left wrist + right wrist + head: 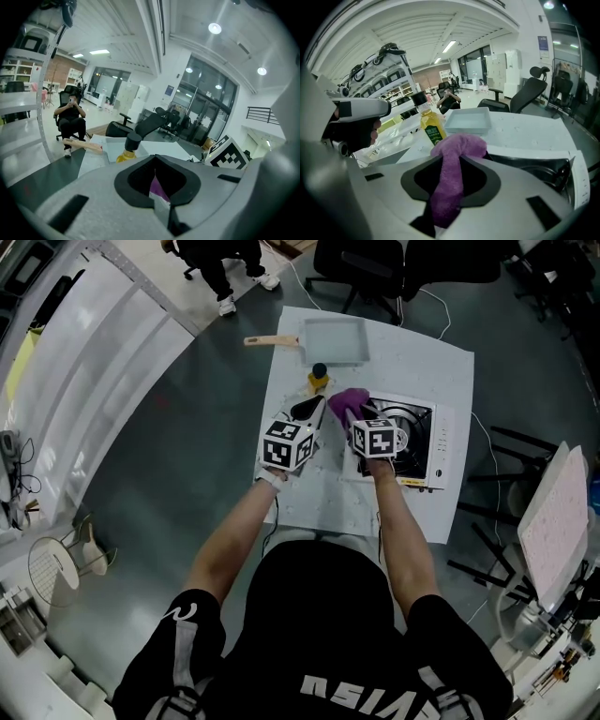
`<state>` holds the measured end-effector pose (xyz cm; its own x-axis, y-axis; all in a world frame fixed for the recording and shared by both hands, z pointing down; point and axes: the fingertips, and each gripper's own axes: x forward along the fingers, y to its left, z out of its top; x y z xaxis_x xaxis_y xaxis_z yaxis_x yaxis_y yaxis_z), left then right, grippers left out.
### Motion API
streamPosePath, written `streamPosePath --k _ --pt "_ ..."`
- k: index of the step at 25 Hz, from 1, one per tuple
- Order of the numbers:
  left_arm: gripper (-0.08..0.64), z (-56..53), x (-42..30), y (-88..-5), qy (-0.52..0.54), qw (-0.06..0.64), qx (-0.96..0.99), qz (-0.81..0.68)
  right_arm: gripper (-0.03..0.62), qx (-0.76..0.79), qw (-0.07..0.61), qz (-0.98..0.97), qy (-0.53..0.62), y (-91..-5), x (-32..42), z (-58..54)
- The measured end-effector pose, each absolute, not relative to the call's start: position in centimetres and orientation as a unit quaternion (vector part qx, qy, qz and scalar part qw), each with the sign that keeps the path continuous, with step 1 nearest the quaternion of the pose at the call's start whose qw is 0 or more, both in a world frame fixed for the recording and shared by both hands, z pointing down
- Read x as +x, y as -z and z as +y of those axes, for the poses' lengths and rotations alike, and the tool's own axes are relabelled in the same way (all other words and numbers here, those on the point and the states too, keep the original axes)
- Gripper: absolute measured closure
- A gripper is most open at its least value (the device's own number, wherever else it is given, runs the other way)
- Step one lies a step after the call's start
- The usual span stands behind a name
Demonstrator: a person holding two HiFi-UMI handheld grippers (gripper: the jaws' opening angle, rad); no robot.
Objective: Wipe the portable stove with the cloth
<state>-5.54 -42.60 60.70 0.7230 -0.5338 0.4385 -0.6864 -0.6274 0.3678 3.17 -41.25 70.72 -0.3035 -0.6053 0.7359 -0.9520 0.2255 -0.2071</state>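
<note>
R gripper [364, 413] clamped on cloth [457, 150], wad sticking out front as wipe pad over stove [427, 442]; L gripper [307, 412] shut, empty, parked beside it, prob clear of the wipe path.

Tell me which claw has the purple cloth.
The right claw: the purple cloth is pinched between its jaws. The left claw has its jaws together, gripping nothing.

Grey floor [141, 474] surrounds the white desk [441, 371]; black office chairs [361, 263] stand beyond, under glass walls [206, 108] and round ceiling lights [214, 28].
</note>
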Motion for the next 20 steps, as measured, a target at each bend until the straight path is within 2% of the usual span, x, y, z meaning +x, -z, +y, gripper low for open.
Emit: streamPosePath --k 20 --pt "0.551 -32.7 -7.0 -59.7 -0.136 0.258 0.885 -0.363 0.486 0.503 0.283 -0.738 -0.350 -70.7 0.9 -31.5"
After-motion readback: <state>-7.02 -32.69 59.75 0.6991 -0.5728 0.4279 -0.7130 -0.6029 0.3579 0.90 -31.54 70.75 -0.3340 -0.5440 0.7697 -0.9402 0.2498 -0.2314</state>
